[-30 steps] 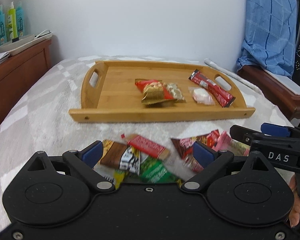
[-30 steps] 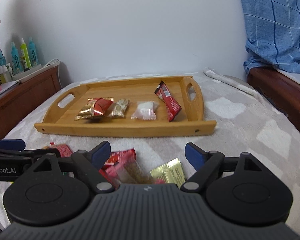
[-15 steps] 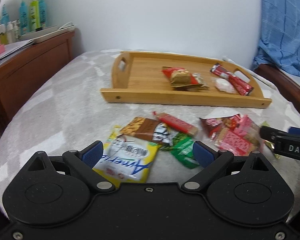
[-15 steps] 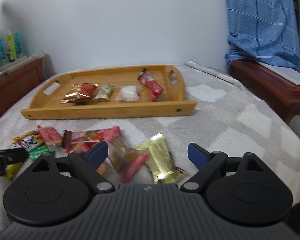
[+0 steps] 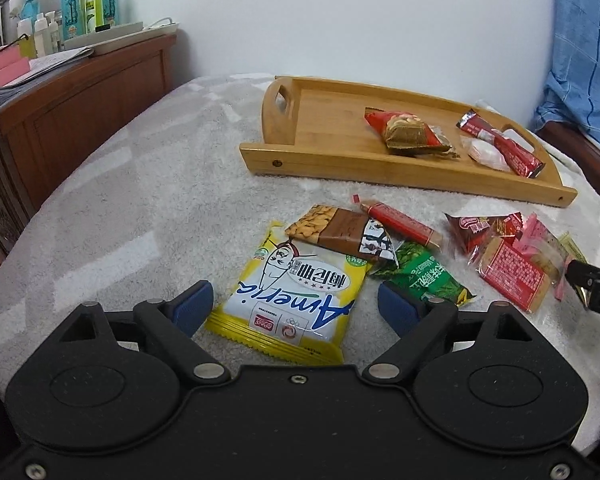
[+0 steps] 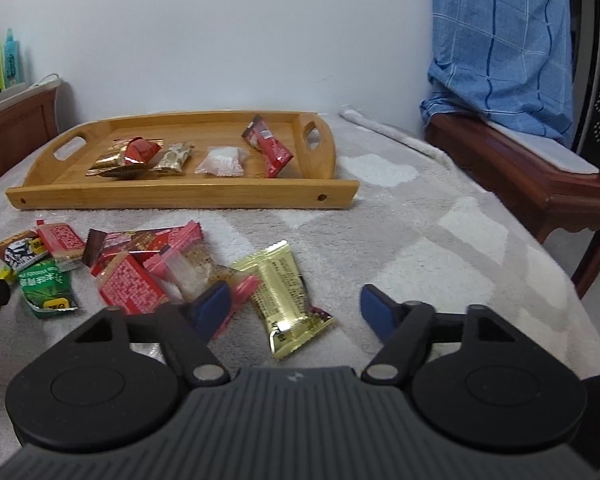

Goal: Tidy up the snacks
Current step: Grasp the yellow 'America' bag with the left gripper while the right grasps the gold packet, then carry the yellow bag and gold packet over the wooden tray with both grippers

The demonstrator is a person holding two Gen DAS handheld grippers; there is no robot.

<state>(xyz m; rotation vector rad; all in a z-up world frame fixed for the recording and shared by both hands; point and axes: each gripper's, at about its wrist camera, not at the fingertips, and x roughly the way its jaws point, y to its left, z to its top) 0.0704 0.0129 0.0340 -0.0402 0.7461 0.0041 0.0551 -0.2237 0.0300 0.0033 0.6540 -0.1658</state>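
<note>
Snacks lie loose on the grey blanket [image 6: 440, 216], with four more on the wooden tray [image 6: 180, 194] behind. Our left gripper [image 5: 296, 304] has just been closing, its jaws astride the yellow packet [image 5: 296, 296] without pressing it. Our right gripper [image 6: 296, 308] has also been narrowing around the gold packet [image 6: 284, 288], untouched. The gripper bodies hide each packet's near edge.

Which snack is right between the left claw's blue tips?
The yellow packet, the big one with blue writing. It lies between the left claw's open tips; the other loose snacks sit farther off.
</note>
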